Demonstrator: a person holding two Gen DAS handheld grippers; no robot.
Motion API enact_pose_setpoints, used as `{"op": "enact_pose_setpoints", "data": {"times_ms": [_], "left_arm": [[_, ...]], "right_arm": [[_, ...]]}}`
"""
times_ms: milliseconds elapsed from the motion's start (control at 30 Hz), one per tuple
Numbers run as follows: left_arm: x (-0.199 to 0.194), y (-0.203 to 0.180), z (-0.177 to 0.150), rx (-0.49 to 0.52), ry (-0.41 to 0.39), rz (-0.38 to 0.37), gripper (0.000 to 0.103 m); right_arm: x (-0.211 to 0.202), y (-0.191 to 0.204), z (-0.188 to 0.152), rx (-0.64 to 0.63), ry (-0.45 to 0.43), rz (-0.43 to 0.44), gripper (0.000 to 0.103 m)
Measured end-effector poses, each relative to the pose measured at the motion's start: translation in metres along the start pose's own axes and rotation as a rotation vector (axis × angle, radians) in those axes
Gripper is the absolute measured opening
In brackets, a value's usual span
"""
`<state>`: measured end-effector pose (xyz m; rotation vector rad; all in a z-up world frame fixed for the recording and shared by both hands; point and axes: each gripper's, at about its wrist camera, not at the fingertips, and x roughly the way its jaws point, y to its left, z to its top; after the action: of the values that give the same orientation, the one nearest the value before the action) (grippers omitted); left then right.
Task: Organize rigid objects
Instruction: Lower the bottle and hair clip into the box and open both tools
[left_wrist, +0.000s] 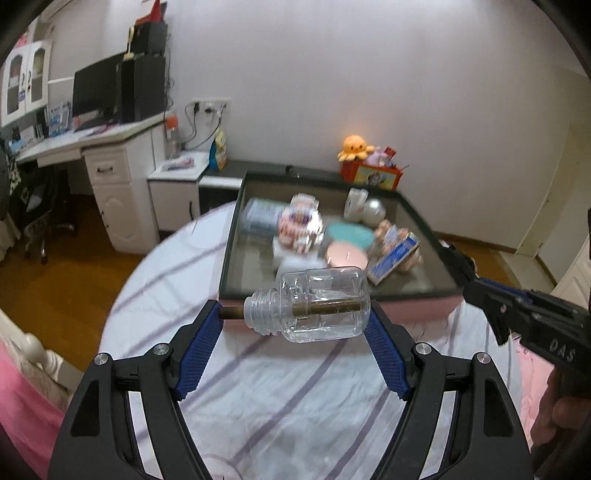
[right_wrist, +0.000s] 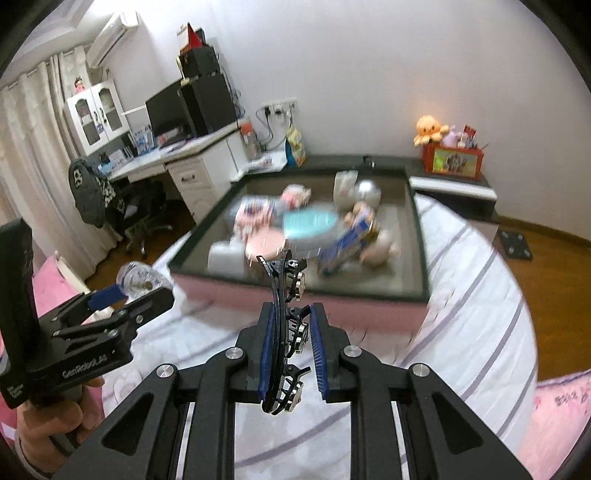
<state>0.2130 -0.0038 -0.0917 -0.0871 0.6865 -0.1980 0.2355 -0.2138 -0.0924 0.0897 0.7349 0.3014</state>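
Note:
My left gripper is shut on a clear plastic bottle with a brass rod inside, held sideways above the striped bedsheet, just short of the tray's near edge. The bottle also shows in the right wrist view, at the tip of the left gripper. My right gripper is shut on a black hair clip with metal studs, held upright in front of the tray. The right gripper shows in the left wrist view at the far right. A dark-rimmed tray holds several items.
The tray holds a teal lid, a pink lid, a blue box, a silver ball and packets. A desk stands at the left, a red toy box behind the tray.

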Motion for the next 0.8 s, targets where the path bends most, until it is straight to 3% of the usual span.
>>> {"op": "enact_pose_setpoints", "data": {"times_ms": [400,800], "left_arm": [[0.026,-0.011,0.064,0.032,-0.075,-0.024,0.078],[0.069,-0.012,0.073,0.041,-0.029,-0.021,0.078]], "right_arm": [[0.016,-0.011,0.058,-0.024,-0.072,-0.036,0.019],[0.058,-0.020,0.074,-0.017,-0.033,-0.056,0.019]]}}
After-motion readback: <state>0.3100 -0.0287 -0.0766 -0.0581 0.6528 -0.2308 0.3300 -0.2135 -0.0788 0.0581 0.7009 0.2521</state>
